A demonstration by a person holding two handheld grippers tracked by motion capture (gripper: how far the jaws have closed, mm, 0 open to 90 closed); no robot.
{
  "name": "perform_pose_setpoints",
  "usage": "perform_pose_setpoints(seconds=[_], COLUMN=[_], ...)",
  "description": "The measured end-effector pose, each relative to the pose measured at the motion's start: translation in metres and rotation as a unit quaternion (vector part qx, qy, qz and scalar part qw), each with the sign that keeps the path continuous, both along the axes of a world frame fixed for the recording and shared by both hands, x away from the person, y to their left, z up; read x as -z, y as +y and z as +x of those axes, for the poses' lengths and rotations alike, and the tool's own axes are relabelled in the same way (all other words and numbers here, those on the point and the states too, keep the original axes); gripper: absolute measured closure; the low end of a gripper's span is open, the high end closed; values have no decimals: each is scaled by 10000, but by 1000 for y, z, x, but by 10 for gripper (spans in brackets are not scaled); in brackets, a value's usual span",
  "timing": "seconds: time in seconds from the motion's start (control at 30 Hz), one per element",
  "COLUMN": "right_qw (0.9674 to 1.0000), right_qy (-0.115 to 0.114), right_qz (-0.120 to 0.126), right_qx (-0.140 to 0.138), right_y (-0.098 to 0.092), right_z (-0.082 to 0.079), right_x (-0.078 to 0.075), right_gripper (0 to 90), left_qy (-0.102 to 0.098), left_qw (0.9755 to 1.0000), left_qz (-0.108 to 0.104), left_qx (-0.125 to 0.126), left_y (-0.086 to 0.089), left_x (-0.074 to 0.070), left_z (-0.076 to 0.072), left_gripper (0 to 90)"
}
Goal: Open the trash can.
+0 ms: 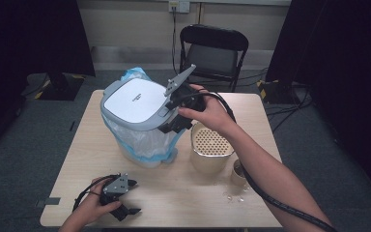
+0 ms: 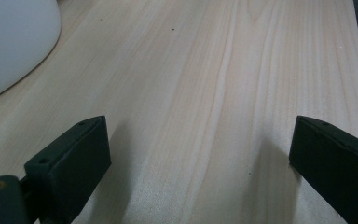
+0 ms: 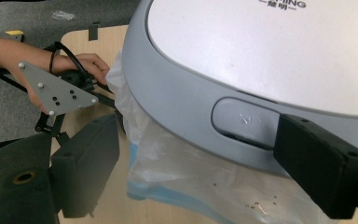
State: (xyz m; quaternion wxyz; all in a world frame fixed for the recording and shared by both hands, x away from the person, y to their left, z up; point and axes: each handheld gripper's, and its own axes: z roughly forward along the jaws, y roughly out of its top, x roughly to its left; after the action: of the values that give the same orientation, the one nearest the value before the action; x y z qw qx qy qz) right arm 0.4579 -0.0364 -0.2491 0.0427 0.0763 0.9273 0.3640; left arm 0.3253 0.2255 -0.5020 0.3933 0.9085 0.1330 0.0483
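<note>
A: So, why is the right gripper (image 1: 174, 126) up against the bin (image 1: 135, 104) like that?

B: Its jaws are spread and hold nothing; they sit at the front edge of the bin's lid (image 3: 279, 51), one on each side of the grey push button (image 3: 247, 122). My guess is it is lining up to press that button or lift the lid.

A: And where does the bin stand?

B: On the far left part of the table (image 1: 183, 193), lined with a plastic bag (image 3: 186, 168) that hangs out under the rim. A beige strainer bowl (image 1: 211, 145) sits just beside it, probably waiting to be emptied.

A: The left gripper (image 1: 129, 197)?

B: Parked low over the near table edge, jaws wide apart and empty, well clear of the bin, likely just out of the way.
</note>
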Motion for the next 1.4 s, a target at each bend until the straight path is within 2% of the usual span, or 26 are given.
perform_pose_setpoints(seconds=[0.13, 0.4, 0.53, 0.67, 1.1, 1.4], right_qw=[10000, 9999, 9998, 9999, 9999, 9995], right_qy=[12, 74, 178, 71, 13, -9], right_qz=[52, -61, 83, 60, 169, 273], right_qx=[-41, -48, -61, -106, 37, 167], right_y=[2, 4, 1, 0, -31, -59], right_z=[0, -1, 1, -2, -9, -14], right_x=[-1, 1, 0, 1, -2, 4], right_gripper=[142, 138, 157, 149, 146, 145], left_qy=[0, -10, -8, -12, -10, -5], left_qw=[10000, 10000, 10000, 10000, 10000, 10000], left_qz=[10, 1, 5, -4, 7, 6], left_qx=[-2, -7, -8, -12, -11, -10], left_y=[0, 0, 0, 0, 0, 0], left_x=[0, 0, 0, 0, 0, 0], left_z=[0, 0, 0, 0, 0, 0], left_gripper=[46, 46, 45, 44, 44, 44])
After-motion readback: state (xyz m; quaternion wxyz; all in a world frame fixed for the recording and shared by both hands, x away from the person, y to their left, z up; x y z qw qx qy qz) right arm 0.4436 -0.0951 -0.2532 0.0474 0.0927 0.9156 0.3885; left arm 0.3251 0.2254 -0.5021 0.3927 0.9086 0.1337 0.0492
